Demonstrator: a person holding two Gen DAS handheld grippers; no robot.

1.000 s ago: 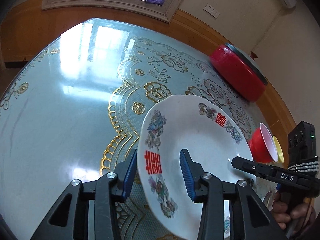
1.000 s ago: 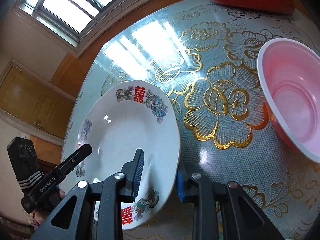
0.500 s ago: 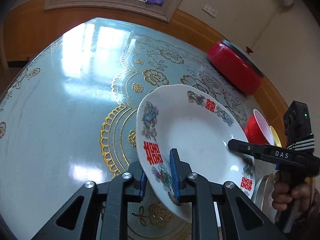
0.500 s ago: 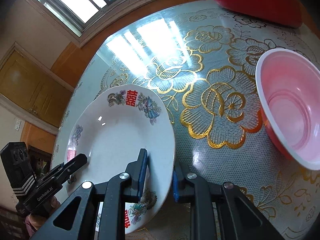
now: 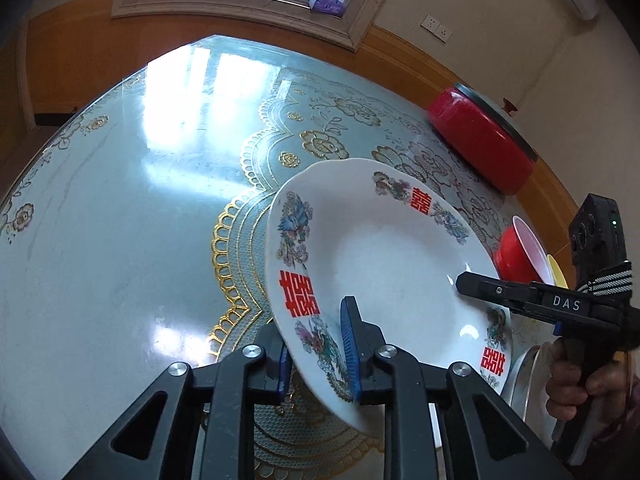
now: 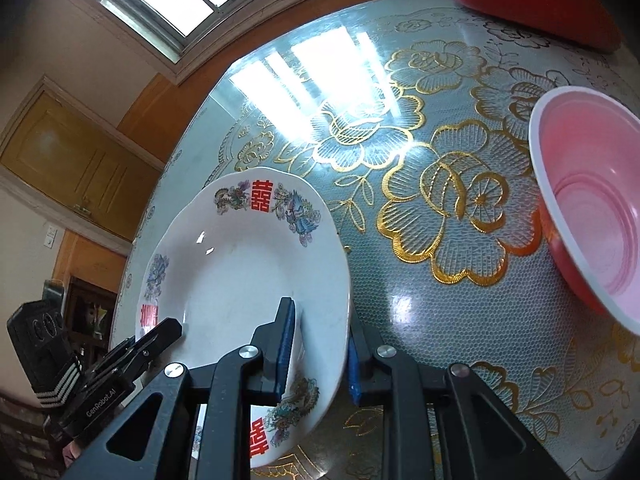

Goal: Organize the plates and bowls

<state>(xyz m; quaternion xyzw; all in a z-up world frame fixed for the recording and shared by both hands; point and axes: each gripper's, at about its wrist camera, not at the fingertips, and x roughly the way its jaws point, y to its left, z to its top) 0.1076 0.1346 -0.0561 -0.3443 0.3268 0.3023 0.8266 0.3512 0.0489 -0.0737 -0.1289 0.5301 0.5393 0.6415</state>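
Note:
A white plate (image 5: pixel 384 264) with red characters and flower prints is held tilted above the table. My left gripper (image 5: pixel 316 332) is shut on its near rim, one blue pad on top and one beneath. My right gripper (image 5: pixel 464 280) grips the opposite rim, a hand behind it. In the right wrist view the same plate (image 6: pixel 240 264) sits between the right gripper's (image 6: pixel 320 320) pads, which press on its rim, and the left gripper (image 6: pixel 168 328) bites the far edge. A red bowl (image 6: pixel 592 216) with a pink inside stands to the right.
The round table (image 5: pixel 100 240) carries a glossy blue cloth with gold flowers. A red pot (image 5: pixel 480 140) sits at its far right edge. The red bowl (image 5: pixel 516 256) leans by a yellow one (image 5: pixel 556 272). Another pale dish (image 5: pixel 524 376) lies under the right hand.
My left gripper's jaws, open astride the plate rim a second ago, have shut on it. The right gripper kept its grip, and the plate has tilted slightly.

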